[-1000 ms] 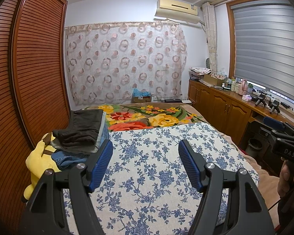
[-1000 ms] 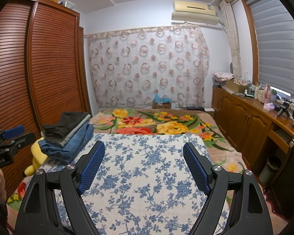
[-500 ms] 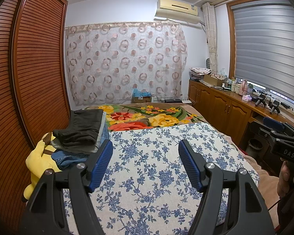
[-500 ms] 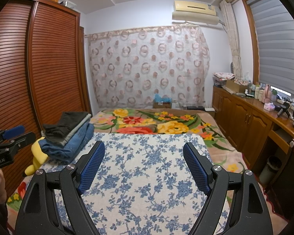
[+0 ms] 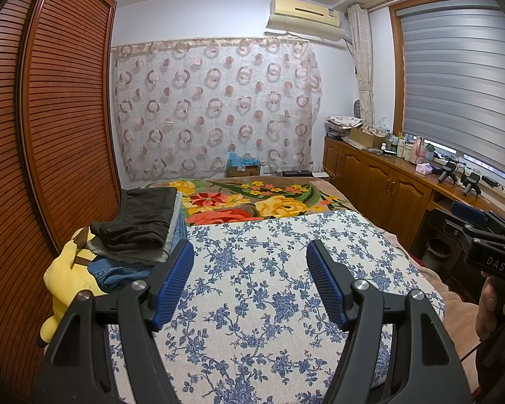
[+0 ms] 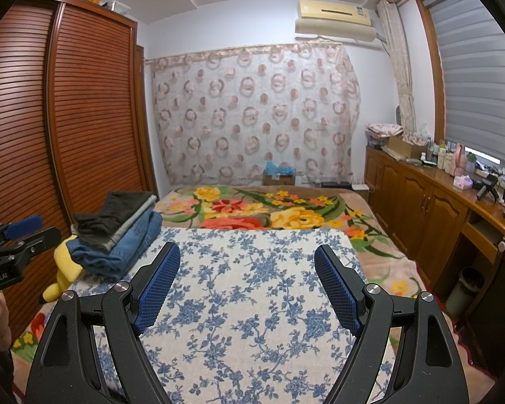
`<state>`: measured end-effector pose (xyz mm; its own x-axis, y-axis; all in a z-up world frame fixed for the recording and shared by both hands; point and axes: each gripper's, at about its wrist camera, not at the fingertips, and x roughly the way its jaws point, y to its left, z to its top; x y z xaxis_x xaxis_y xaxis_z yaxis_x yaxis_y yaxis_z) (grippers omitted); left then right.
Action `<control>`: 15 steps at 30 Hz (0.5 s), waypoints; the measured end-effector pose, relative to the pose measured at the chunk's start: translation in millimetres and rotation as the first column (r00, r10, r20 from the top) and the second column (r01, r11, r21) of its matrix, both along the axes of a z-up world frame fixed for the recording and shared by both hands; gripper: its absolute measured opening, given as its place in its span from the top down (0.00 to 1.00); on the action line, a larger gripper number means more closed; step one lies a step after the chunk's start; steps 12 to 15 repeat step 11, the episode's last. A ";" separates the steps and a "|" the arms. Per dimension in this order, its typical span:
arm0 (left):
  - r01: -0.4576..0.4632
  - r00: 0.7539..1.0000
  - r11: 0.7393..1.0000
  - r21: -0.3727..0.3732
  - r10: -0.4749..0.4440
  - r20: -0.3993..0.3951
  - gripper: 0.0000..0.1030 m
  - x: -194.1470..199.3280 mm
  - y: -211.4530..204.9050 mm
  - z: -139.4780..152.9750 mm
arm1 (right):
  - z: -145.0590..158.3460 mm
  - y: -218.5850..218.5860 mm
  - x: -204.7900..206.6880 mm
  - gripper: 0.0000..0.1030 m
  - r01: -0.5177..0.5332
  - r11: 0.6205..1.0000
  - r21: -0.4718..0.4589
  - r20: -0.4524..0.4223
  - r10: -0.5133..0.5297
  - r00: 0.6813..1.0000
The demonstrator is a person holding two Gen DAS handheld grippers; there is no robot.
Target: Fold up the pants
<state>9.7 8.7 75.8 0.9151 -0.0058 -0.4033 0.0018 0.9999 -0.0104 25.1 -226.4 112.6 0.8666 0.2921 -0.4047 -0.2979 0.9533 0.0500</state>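
A stack of folded pants [image 5: 141, 225] [image 6: 118, 232], dark ones on top, grey and blue jeans below, sits at the left side of the bed. My left gripper [image 5: 250, 252] hangs open above the blue-flowered cloth [image 5: 272, 289] with nothing between its blue pads; the stack is just left of its left finger. My right gripper [image 6: 247, 254] is open too, empty, over the same cloth [image 6: 252, 303]. In the left wrist view the right gripper's body [image 5: 481, 235] shows at the right edge, held by a hand. The left gripper's body [image 6: 13, 242] shows at the left edge of the right wrist view.
A yellow plush toy [image 5: 67, 276] lies under and beside the stack. A flowered blanket [image 5: 252, 202] covers the far bed. A slatted wardrobe [image 5: 43, 134] stands left, wooden cabinets [image 5: 387, 185] with bottles right, a bin [image 6: 464, 286] on the floor.
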 end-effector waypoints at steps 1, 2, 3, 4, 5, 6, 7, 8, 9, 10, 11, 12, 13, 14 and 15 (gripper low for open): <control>0.000 1.000 1.000 0.000 0.000 0.000 0.32 0.0 0.0 -1.0 | -0.1 -0.2 0.1 0.18 -0.001 1.000 0.001 0.000 0.001 1.000; 0.000 1.000 1.000 0.000 0.000 0.000 0.32 0.0 0.1 0.0 | 0.1 0.1 -0.1 0.18 0.000 1.000 0.000 0.000 0.000 1.000; 0.000 1.000 1.000 0.000 0.000 0.000 0.32 0.0 0.1 0.1 | 0.0 0.1 0.0 0.18 0.000 1.000 0.000 0.000 0.000 1.000; 0.000 1.000 1.000 0.000 0.000 0.000 0.32 0.0 0.2 0.1 | 0.0 0.0 -0.1 0.18 -0.001 1.000 0.000 0.001 0.001 1.000; 0.000 1.000 1.000 -0.001 0.000 0.000 0.32 0.1 0.2 -0.4 | 0.1 0.0 0.0 0.18 0.000 1.000 0.000 0.000 0.000 1.000; 0.000 1.000 1.000 -0.001 0.000 0.000 0.32 0.0 0.2 0.1 | 0.0 0.0 0.0 0.18 -0.001 1.000 0.001 0.000 0.001 1.000; 0.000 1.000 1.000 -0.001 0.000 0.000 0.32 0.1 0.1 0.2 | 0.0 0.0 0.0 0.18 -0.001 1.000 0.000 0.000 0.001 1.000; 0.000 1.000 1.000 0.000 0.000 -0.001 0.32 0.1 0.1 -0.3 | 0.1 0.1 -0.1 0.18 0.000 1.000 0.000 0.000 0.000 1.000; 0.000 1.000 1.000 0.000 0.000 0.000 0.32 0.0 0.2 -0.9 | 0.0 0.0 0.0 0.18 0.000 1.000 0.000 0.001 0.000 1.000; -0.001 1.000 1.000 -0.001 0.001 0.000 0.32 0.0 0.3 -0.9 | -0.1 0.0 0.2 0.18 0.000 1.000 0.000 -0.001 0.000 1.000; 0.000 1.000 1.000 -0.001 0.000 0.000 0.32 0.1 0.3 0.3 | 0.0 0.0 -0.1 0.18 0.000 1.000 0.001 -0.001 0.000 1.000; 0.000 1.000 1.000 -0.001 0.000 0.000 0.32 0.1 0.3 0.3 | 0.0 0.0 -0.1 0.18 0.000 1.000 0.001 -0.001 0.000 1.000; 0.000 1.000 1.000 -0.001 0.000 0.000 0.32 0.1 0.3 0.3 | 0.0 0.0 -0.1 0.18 0.000 1.000 0.001 -0.001 0.000 1.000; 0.000 1.000 1.000 -0.001 0.000 0.000 0.32 0.1 0.3 0.3 | 0.0 0.0 -0.1 0.18 0.000 1.000 0.001 -0.001 0.000 1.000; 0.000 1.000 1.000 -0.001 0.000 0.000 0.32 0.1 0.3 0.3 | 0.0 0.0 -0.1 0.18 0.000 1.000 0.001 -0.001 0.000 1.000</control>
